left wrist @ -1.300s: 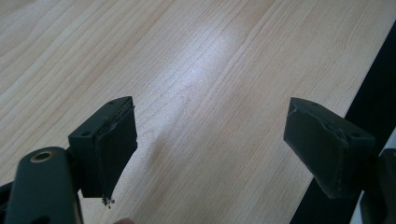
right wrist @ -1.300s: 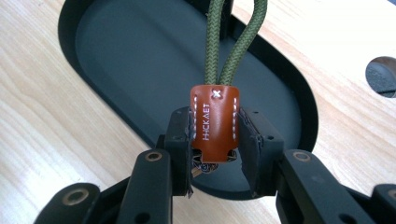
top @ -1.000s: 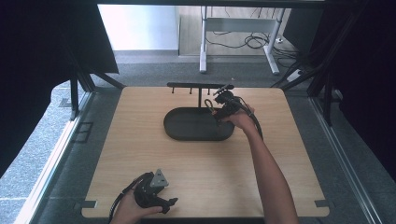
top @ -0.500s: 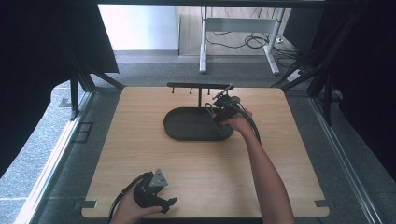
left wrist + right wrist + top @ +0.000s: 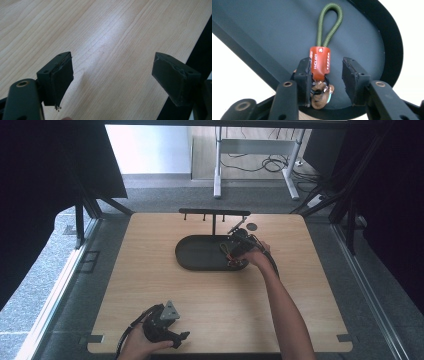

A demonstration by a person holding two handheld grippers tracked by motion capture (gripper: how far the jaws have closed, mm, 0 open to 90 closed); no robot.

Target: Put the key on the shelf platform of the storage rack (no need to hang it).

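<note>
Keychain lowered into black tray, right gripper jaws just opening, released; left gripper agape, empty

Light wooden table on grey carpeted floor, flanked by black curtains. Beyond the far edge: a white desk frame, loose cables, bright daylight.

The right gripper is low over the right end of the dark oval tray at mid-table, with a small coloured item under its jaws, too small to identify. A black rack stands just behind the tray. The left gripper rests near the table's front edge.
</note>
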